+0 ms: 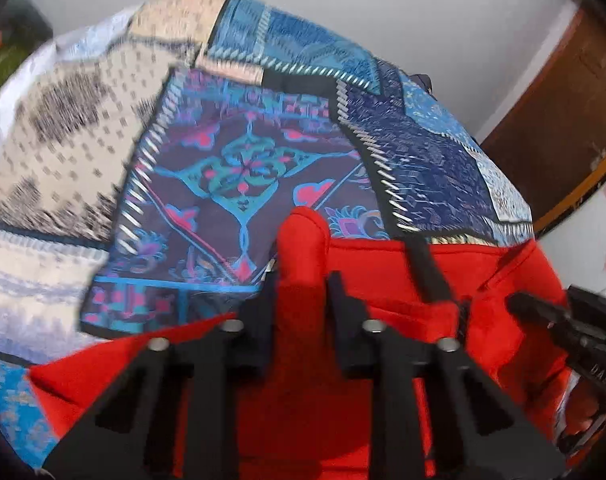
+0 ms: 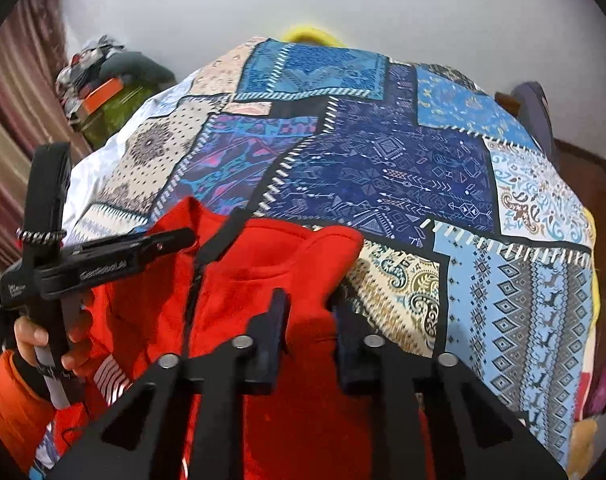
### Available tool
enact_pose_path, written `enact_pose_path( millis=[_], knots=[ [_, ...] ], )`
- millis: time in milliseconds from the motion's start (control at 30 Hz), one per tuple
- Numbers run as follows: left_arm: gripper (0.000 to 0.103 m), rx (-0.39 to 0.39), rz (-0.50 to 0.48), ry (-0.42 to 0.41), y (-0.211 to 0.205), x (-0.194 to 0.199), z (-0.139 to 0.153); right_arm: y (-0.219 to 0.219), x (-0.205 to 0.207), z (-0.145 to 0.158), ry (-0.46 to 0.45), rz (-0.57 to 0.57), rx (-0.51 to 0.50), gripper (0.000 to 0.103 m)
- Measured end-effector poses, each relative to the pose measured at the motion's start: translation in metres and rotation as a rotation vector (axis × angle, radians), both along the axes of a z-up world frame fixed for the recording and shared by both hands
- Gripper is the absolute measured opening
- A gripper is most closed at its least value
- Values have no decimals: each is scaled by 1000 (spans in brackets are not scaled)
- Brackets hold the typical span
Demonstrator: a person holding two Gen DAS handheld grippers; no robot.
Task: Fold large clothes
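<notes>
On the patchwork bedspread (image 2: pixel 403 168): a red garment (image 2: pixel 263 264).
Left gripper (image 1: pixel 303 280) and right gripper (image 2: pixel 309 304) each pinch a raised fold of it.

Bright red garment (image 2: pixel 271 264) with a dark zip line and white stripes low on the left. Patchwork bedspread (image 2: pixel 403 168) in navy, sky blue, cream paisley, purple with pink. Black fingers (image 2: pixel 275 328); orange sleeve (image 2: pixel 7 392).

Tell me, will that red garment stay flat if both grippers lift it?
Probably not: the red garment bunches into soft folds between the right gripper fingers, so it looks floppy. It seems thick and fleecy, so it is unlikely to slip over the patchwork bedspread.
</notes>
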State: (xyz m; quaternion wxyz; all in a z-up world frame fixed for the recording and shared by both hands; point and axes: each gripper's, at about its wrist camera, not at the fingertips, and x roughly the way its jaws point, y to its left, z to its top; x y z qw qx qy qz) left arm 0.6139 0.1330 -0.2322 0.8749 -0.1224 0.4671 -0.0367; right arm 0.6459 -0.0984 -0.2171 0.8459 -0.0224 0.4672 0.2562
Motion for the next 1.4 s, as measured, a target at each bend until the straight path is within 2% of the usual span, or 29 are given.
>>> enact_pose_path(
  millis=[67,267,433,600,767,933,1033,1233,1400],
  knots=[
    [17,34,-14,-29,-2,-14,17,-4,-10,10,-9,9,30,10],
    [16,142,-86,-115,-8,-85,77,-9,-66,52,-39,58,94,9],
    [16,148,-126,-124,-12,-149,97,-15,-132,76,-70,99,92,9],
    [16,127,-149,-80,-19,-208,80,-20,-198,68,-30,128,82,9],
    [17,167,-172,4,-34,-253,40,-25,-246,36,66,127,59,9],
    [26,169,-172,106,-36,-282,-2,-23,-283,14,75,122,-42,10],
    [34,158,-164,135,-33,-298,-14,-26,-299,10,69,137,-77,10],
    [37,188,-188,178,-26,-331,-19,-42,-319,10,117,151,-126,10],
    [38,251,-181,120,-10,-349,15,-60,-337,31,97,181,-131,10]
  ],
)
